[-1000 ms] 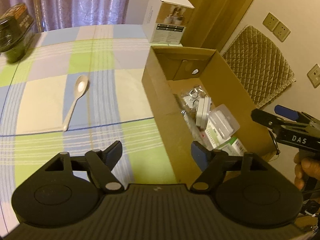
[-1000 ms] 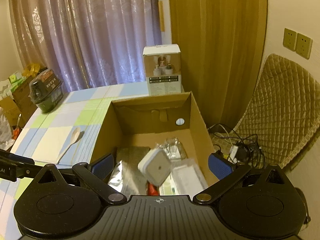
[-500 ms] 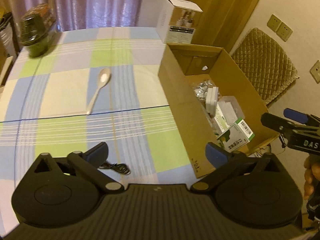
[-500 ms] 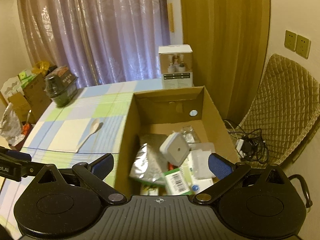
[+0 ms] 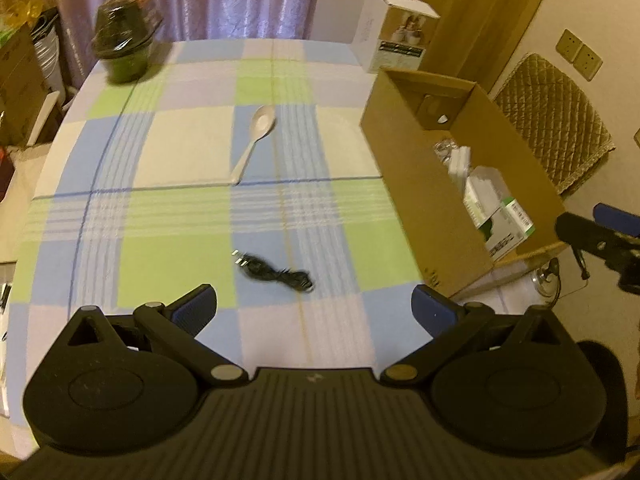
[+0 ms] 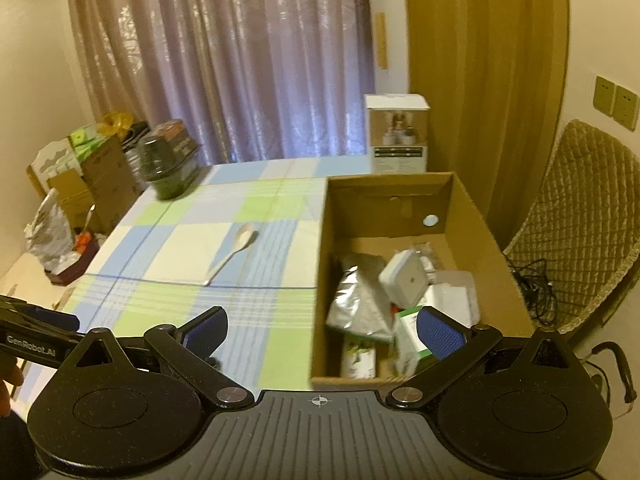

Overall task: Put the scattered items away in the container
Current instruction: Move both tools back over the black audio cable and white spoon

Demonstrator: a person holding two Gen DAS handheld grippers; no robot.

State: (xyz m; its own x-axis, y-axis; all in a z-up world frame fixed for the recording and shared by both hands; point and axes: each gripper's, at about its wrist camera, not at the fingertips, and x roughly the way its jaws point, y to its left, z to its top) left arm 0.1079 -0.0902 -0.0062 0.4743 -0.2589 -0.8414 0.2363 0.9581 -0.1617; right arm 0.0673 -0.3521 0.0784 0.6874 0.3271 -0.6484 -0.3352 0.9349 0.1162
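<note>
Black cable lies just ahead of the left gripper's empty, wide-open jaws.

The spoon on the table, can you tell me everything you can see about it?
The spoon is creamy white, smooth, maybe plastic or ceramic. It has a deep rounded bowl facing up and a short handle. It lies flat on the checked tablecloth, alone, bowl end pointing away and the handle tip on a thin blue line. Nothing else touches it. The cardboard box sits to its right.
</note>
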